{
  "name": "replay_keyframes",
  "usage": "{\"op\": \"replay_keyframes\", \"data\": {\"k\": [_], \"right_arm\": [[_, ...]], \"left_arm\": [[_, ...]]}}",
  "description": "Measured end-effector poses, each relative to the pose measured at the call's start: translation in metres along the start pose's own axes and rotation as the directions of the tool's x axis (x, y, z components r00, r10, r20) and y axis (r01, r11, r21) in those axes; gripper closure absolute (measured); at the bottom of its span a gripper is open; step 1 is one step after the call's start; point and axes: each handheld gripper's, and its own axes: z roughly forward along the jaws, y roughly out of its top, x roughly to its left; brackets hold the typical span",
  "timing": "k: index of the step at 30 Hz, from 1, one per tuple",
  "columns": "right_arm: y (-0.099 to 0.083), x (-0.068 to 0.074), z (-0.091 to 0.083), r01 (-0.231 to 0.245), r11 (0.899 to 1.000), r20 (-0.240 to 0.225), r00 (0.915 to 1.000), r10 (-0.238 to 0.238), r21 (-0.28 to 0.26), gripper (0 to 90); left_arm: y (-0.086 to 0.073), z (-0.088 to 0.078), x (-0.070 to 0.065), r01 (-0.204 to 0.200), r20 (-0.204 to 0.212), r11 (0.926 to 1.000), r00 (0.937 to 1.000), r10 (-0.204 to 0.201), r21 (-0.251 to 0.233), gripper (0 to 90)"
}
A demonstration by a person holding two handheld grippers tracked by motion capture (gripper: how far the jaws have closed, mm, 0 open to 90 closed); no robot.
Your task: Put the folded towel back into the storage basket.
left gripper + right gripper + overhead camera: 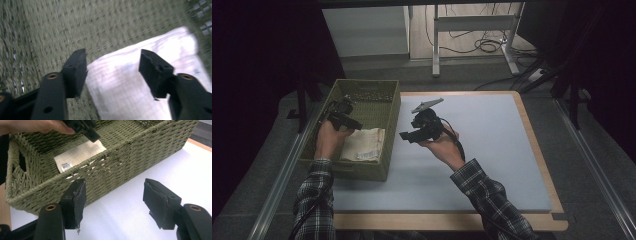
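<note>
- High view: left claw (343,116) over green woven basket (386,127), cream cloth (364,145) lying inside; right claw (414,134) above blue worktop (492,145).
- Left gripper view: jaws apart, empty, above cloth (140,85).
- Right gripper view: jaws apart, empty; barcode label (66,166) on cloth, print unreadable.

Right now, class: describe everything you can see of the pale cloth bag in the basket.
The cloth bag is flat, off-white woven fabric, roughly rectangular, with a small printed barcode label near one corner. It lies on the floor of the green woven basket, at the end nearer the person. The left gripper hangs over it, jaws apart, not touching it.
</note>
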Motion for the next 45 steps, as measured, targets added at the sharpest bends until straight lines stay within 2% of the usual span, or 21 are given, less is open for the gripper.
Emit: {"op": "replay_keyframes", "data": {"k": [1, 2, 4, 5, 6, 7, 8, 11, 12, 13, 16, 17, 24, 25, 28, 31, 34, 37, 38, 41, 45], "right_arm": [[-0.002, 0.0, -0.001, 0.002, 1.0, -0.003, 1.0, -0.002, -0.001, 35.3], [-0.002, 0.0, -0.001, 0.002, 1.0, -0.003, 1.0, -0.002, -0.001, 35.3], [-0.005, -0.001, -0.003, 0.005, 1.0, -0.002, 1.0, -0.005, -0.001, 33.8], [-0.007, -0.002, -0.004, 0.005, 1.0, 0.001, 1.0, -0.005, 0.002, 32.3], [-0.007, -0.002, -0.004, 0.005, 1.0, 0.001, 1.0, -0.005, 0.002, 32.3], [-0.01, -0.004, -0.006, 0.007, 1.0, 0.009, 0.9999, -0.007, 0.0, 30.6], [-0.012, -0.005, -0.008, 0.006, 1.0, 0.009, 0.9999, -0.006, -0.002, 30.1], [-0.016, -0.008, -0.012, 0.002, 1.0, 0.015, 0.9999, -0.002, -0.002, 27.6], [-0.018, -0.009, -0.013, 0.004, 1.0, 0.018, 0.9998, -0.004, 0.003, 26.2], [-0.02, -0.01, -0.014, 0.005, 1.0, 0.022, 0.9997, -0.005, 0.004, 24.9], [-0.026, -0.013, -0.019, 0.01, 1.0, 0.028, 0.9996, -0.009, -0.003, 21.9], [-0.028, -0.014, -0.021, 0.011, 1.0, 0.032, 0.9994, -0.011, -0.005, 20.7], [-0.043, -0.022, -0.032, 0.021, 1.0, 0.054, 0.9983, -0.02, -0.012, 11.6], [-0.045, -0.022, -0.034, 0.021, 1.0, 0.058, 0.9981, -0.02, -0.013, 10.9], [-0.05, -0.024, -0.038, 0.027, 1.0, 0.06, 0.9979, -0.026, -0.014, 9.4], [-0.059, -0.028, -0.047, 0.03, 0.999, 0.072, 0.997, -0.028, -0.02, 6.9], [-0.063, -0.029, -0.051, 0.029, 0.999, 0.071, 0.9971, -0.028, -0.018, 6.4], [-0.073, -0.034, -0.06, 0.029, 0.999, 0.083, 0.9962, -0.027, -0.018, 6.2], [-0.073, -0.034, -0.06, 0.029, 0.999, 0.083, 0.9962, -0.027, -0.018, 6.2], [-0.083, -0.04, -0.069, 0.015, 1.0, 0.094, 0.9955, -0.014, -0.016, 6.2], [-0.091, -0.044, -0.077, 0.009, 1.0, 0.106, 0.9943, -0.007, -0.018, 6.2]], "left_arm": [[0.001, -0.006, -0.003, 0.001, 0.011, 0.9995, 0.9999, -0.001, -0.03, 34.6], [0.001, -0.006, -0.003, 0.001, 0.011, 0.9995, 0.9999, -0.001, -0.03, 32.3], [0.001, -0.012, -0.006, 0.004, 0.039, 0.9972, 0.9992, -0.001, -0.075, 30.0], [0.002, -0.017, -0.01, 0.006, 0.061, 0.9935, 0.9981, 0.001, -0.114, 27.1], [0.002, -0.017, -0.01, 0.006, 0.061, 0.9935, 0.9981, 0.001, -0.114, 25.5], [0.002, -0.021, -0.014, 0.001, 0.077, 0.9883, 0.997, 0.011, -0.153, 23.7], [0.002, -0.021, -0.014, 0.001, 0.077, 0.9883, 0.997, 0.011, -0.153, 22.0], [0.002, -0.027, -0.024, -0.01, 0.107, 0.979, 0.9937, 0.032, -0.204, 17.5], [0.002, -0.027, -0.024, -0.01, 0.107, 0.979, 0.9937, 0.032, -0.204, 15.9], [0.002, -0.029, -0.028, -0.017, 0.119, 0.974, 0.992, 0.044, -0.226, 14.5], [0.001, -0.031, -0.033, -0.019, 0.124, 0.9699, 0.9909, 0.051, -0.243, 11.7], [0.001, -0.032, -0.037, -0.016, 0.141, 0.9653, 0.9885, 0.054, -0.261, 10.7], [0.001, -0.037, -0.051, -0.017, 0.172, 0.9586, 0.9828, 0.068, -0.284, 4.8], [0.002, -0.04, -0.057, -0.026, 0.176, 0.9551, 0.9811, 0.081, -0.295, 4.6], [0.003, -0.042, -0.064, -0.039, 0.179, 0.9531, 0.9791, 0.097, -0.3, 3.2], [0.005, -0.046, -0.079, -0.07, 0.175, 0.9506, 0.9764, 0.127, -0.303, 2.1], [0.006, -0.048, -0.086, -0.076, 0.178, 0.9487, 0.9748, 0.135, -0.307, 1.8], [0.008, -0.05, -0.099, -0.09, 0.185, 0.9507, 0.9713, 0.15, -0.297, 1.4], [0.008, -0.05, -0.099, -0.09, 0.185, 0.9507, 0.9713, 0.15, -0.297, 1.2], [0.01, -0.051, -0.114, -0.11, 0.181, 0.9523, 0.9694, 0.166, -0.285, 0.8], [0.013, -0.051, -0.127, -0.123, 0.176, 0.9533, 0.9684, 0.176, -0.276, 0.6]]}}
